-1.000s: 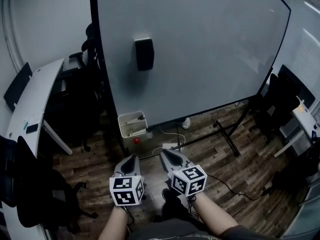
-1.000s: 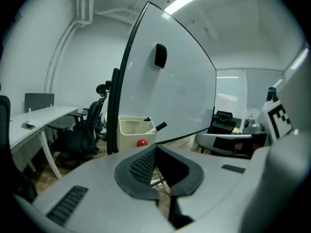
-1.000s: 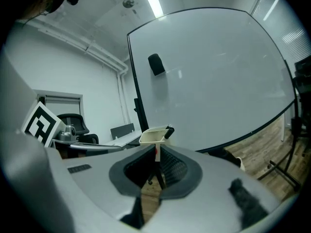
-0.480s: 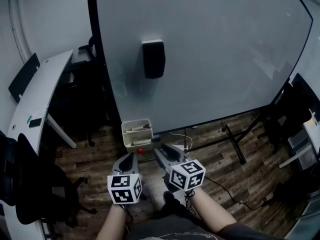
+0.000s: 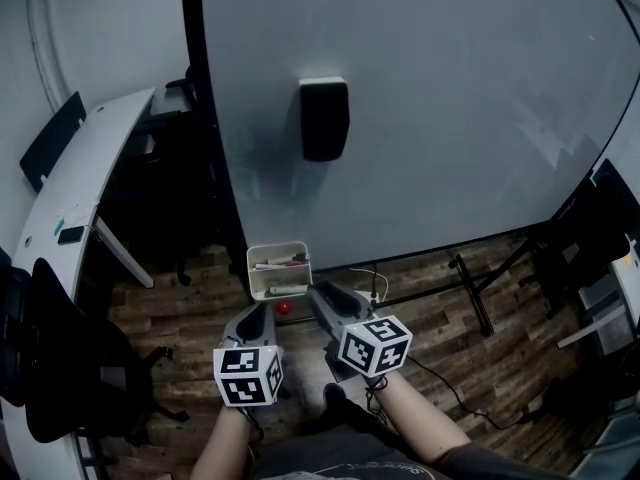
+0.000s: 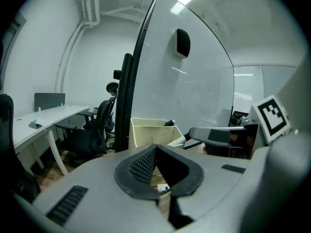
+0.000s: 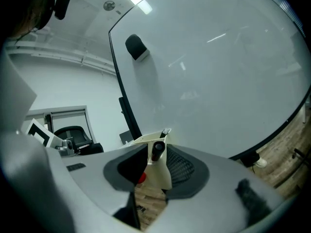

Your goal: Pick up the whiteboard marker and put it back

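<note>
All 3 cams twd whiteboard (image 5: 450,118), bin (image 5: 252,273)

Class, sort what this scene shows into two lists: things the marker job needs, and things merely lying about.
Job: marker holder, markers inside it, whiteboard, right gripper (jaws opening, holder seen between them), left gripper.
Lying about: eraser, desk, office chair, red object.

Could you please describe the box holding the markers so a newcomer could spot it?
Find the large white whiteboard with the black frame. At its lower left corner is a small cream open-topped plastic box; unlike the black rectangular eraser higher on the board, it is pale and holds markers.
</note>
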Motion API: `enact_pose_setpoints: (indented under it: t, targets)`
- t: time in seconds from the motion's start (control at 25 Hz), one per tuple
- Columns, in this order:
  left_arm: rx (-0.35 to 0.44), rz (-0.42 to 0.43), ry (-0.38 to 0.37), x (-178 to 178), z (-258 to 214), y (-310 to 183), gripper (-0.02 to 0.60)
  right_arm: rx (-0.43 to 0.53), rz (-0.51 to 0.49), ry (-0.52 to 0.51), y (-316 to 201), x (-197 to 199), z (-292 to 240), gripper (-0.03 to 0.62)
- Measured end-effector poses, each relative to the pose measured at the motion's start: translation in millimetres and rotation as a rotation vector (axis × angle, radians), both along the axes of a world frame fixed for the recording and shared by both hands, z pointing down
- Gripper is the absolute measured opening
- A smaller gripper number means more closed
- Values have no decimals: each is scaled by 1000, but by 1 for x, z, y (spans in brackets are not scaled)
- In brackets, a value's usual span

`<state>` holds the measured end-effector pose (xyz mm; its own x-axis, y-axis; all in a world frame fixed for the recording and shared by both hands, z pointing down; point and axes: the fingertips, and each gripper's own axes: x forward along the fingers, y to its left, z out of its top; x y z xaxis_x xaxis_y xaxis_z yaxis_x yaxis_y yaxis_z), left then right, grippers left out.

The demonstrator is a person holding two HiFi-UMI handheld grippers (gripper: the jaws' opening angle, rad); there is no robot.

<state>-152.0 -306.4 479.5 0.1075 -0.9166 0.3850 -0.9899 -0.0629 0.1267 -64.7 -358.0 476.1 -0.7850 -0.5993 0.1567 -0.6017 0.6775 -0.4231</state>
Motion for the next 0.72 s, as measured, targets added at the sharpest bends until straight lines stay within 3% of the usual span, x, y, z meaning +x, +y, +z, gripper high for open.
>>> enact_pose_setpoints:
  t: [0.36,0.72]
  targets:
    - [5,-3,-1,0,-1,3,14,28,-12,-15,0,-4,-6,87]
    - [36,-27,3,-15,-14,21,14,131,15,-12,10,-6,-36,80]
